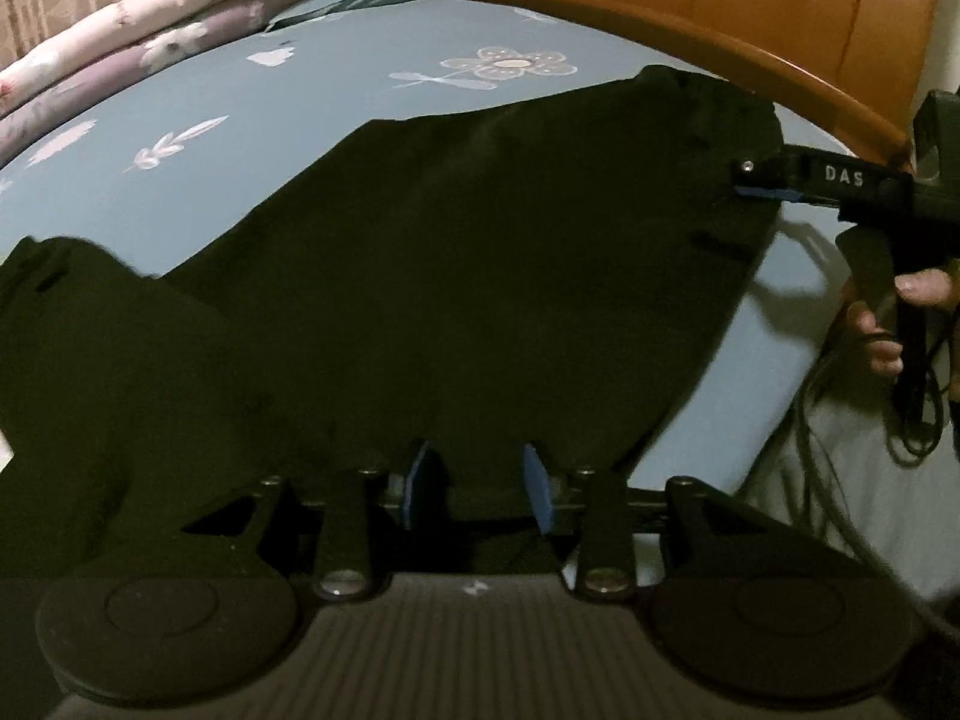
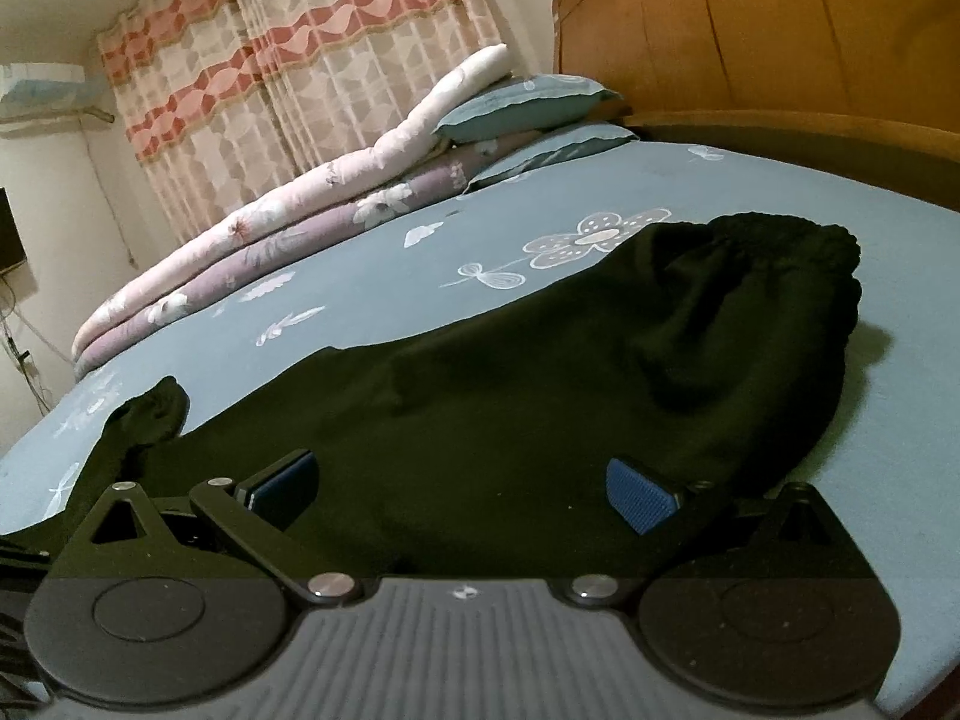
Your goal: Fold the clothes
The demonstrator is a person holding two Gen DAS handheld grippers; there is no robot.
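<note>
Both grippers, left gripper (image 1: 477, 483) and right gripper (image 2: 462, 489), hover low, jaws apart, over black trousers (image 2: 510, 396).

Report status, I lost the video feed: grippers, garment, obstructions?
Left gripper open, right gripper open, both low over black pants. Pants flat on blue bedsheet, unfolded. Nothing in the way.

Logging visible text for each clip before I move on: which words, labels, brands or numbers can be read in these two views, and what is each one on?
"DAS": white letters on the black body of the right gripper, seen in the left wrist view; the word may run on out of sight.
No other text can be read; the bedsheet, curtain and black trousers carry only patterns or nothing.
</note>
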